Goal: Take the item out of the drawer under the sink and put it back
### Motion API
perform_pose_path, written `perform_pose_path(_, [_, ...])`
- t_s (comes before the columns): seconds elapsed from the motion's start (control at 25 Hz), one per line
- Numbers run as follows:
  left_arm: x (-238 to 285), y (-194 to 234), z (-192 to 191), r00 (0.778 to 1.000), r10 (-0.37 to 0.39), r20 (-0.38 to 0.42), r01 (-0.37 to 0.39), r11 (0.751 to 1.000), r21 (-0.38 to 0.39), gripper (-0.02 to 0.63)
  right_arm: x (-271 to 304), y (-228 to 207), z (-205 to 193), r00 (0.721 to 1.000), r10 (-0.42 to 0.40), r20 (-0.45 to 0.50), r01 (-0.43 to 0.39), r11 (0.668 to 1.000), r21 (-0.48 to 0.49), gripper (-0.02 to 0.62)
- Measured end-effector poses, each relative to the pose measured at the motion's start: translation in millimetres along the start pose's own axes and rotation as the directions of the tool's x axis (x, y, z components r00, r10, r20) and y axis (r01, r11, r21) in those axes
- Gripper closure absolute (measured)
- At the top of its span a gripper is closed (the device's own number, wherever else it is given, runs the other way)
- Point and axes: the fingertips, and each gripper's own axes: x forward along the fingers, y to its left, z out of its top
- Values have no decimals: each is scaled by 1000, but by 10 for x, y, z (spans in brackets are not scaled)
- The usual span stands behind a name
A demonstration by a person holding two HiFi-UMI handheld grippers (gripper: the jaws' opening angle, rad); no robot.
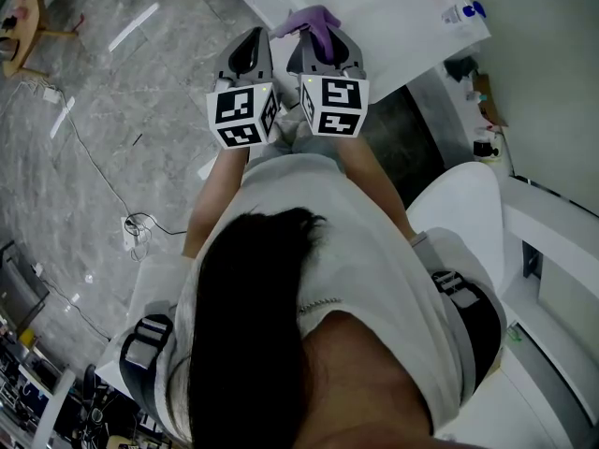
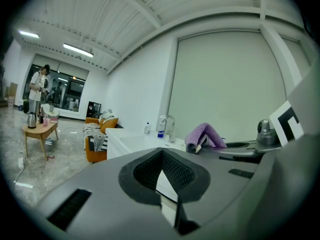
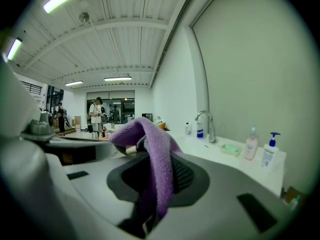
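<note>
The right gripper (image 1: 321,45) is clamped on a purple cloth (image 3: 152,149), which is pinched between its jaws and drapes over their tips. It is held up in the air in front of the white tabletop (image 1: 393,26), near the tap (image 3: 206,121) (a pump bottle (image 3: 270,150) stands further along). The left gripper (image 2: 161,171) is just beside the right one, its jaws drawn together to a narrow slit with nothing between them.
</note>
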Motion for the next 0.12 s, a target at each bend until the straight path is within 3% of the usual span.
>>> perform_pose_path(0.12, [-14,-11,-30,1000,-2,-3,2,1000,0,601,-23,3,-24,1000,-1,-1,1,1000,0,509])
